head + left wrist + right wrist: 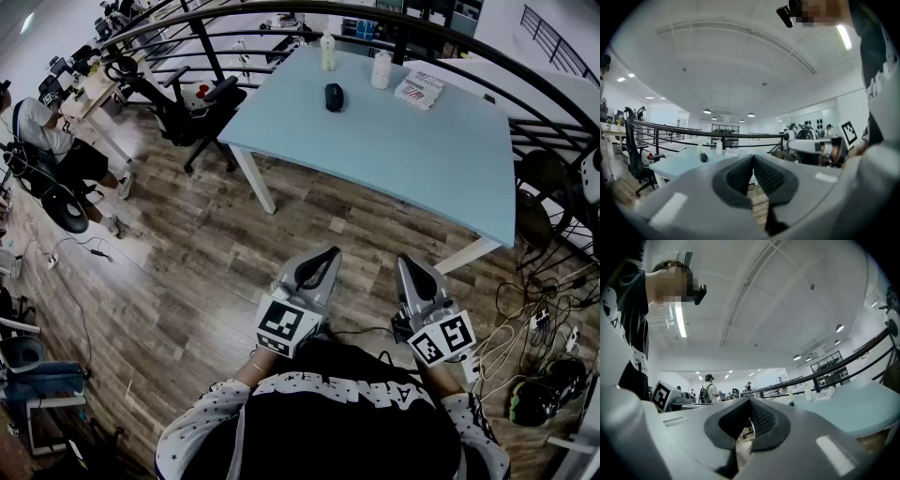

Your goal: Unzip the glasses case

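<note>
Left gripper [753, 158]: jaws closed pad against pad, with nothing between them. It is held close to the person's body, roughly level and pointing toward the table [403, 159].
Right gripper [750, 403]: jaws also fully together and holding nothing. It is beside the left gripper and close to the body.
Gripper position: both are over the floor [187, 253], well apart from the table and touching nothing.
Case [334, 97]: a dark oval lying flat on the tabletop toward its far side, with no gripper near it. The zip state cannot be read at this size.
Table: light blue top on white legs, standing on wood planks.
Bottle [327, 52]: upright at the far edge, behind the case.
Roll [381, 69]: a white cylinder standing upright, to the right of the bottle.
Packet [418, 92]: flat with red-and-white print, just right of the roll.
Chair [192, 108]: a black office chair at the table's left corner.
Railing [693, 132]: dark curved bars running behind the table.
Seated person [42, 127]: at a desk at the far left, well apart from the table.
</note>
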Motion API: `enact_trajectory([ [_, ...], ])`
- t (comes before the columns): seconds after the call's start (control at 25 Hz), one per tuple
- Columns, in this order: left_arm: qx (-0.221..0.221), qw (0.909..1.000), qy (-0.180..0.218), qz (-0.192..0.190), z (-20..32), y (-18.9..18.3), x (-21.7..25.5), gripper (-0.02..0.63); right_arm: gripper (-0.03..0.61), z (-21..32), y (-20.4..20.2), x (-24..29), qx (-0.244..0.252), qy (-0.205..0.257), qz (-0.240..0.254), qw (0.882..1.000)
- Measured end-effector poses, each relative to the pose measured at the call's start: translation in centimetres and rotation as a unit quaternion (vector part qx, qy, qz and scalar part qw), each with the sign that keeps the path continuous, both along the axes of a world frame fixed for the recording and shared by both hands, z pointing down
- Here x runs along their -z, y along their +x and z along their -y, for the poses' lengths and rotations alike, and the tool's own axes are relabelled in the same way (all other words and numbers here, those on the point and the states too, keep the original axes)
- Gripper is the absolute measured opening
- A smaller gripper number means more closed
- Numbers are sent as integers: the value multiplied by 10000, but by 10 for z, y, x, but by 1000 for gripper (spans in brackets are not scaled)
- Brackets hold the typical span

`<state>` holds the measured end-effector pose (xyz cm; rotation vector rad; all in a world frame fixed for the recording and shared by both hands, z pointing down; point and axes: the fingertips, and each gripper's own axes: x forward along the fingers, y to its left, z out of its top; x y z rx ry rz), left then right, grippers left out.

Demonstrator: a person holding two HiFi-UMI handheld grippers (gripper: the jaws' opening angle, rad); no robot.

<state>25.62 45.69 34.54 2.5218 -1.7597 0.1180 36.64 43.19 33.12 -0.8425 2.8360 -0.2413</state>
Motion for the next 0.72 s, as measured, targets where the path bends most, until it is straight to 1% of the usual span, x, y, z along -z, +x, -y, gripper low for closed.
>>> enact_trajectory([
  [0.32, 15, 9999, -44, -109, 7, -21, -5, 0, 3, 10, -15, -7, -91, -188, 126, 9997],
  [0.52, -82, 9998, -36, -183, 18, -37, -5, 0, 3, 20, -25, -5, -261, -183, 109, 9994],
  [0.72, -141, 9995, -43, -288, 26, -53, -9, 0, 3, 27, -42, -8, -275, -266, 77, 9992],
])
